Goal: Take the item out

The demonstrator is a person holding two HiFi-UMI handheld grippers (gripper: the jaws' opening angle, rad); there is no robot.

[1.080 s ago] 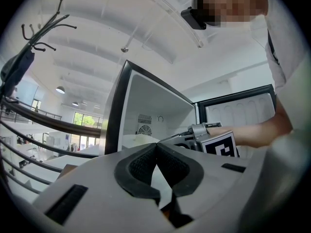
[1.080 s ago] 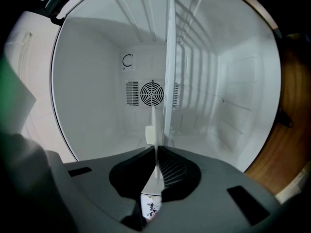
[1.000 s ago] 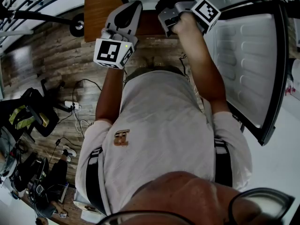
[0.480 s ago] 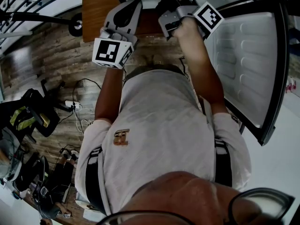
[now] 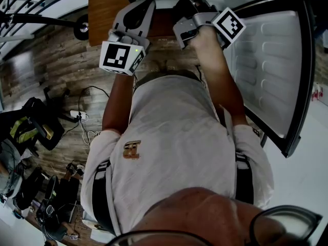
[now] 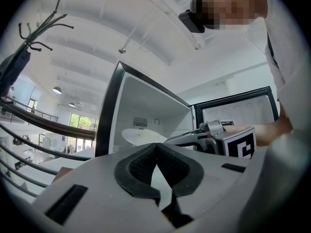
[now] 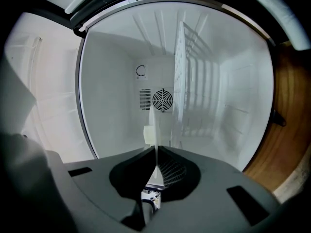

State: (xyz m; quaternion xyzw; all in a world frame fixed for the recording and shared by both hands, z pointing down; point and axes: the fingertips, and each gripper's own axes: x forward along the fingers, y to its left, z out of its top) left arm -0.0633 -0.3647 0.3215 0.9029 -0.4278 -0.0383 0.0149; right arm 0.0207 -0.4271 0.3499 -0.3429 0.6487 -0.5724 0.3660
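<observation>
**A:** The right tongs (image 7: 155, 148) are pinched together on the near rim of the white plate (image 6: 138, 136). From their own view the plate shows edge-on, a thin pale line between the pads. The left tongs (image 6: 156, 147) are closed as well, tip against tip, with nothing in them.

**B:** Has anything shifted in the past second?

**A:** Hardly anything. Both tongs hold where they were. The right ones reach into the open fridge (image 7: 112, 72), and the left ones hang back outside it, just to the left. The pinch has not loosened.

**B:** What does that mean for the job?

**A:** I'd judge the grasp is made and the pull-out has not yet begun. The plate is still inside the fridge, about mid-cavity and close to the wire shelf (image 7: 194, 76). I cannot tell whether it rests on that shelf.

**B:** And the count?

**A:** There are two tongs and one plate. There is one fridge, with its one door (image 5: 271, 70) swung open to the right. Inside it are one wire shelf and one round fan grille (image 7: 162, 100) on the far wall.
</observation>
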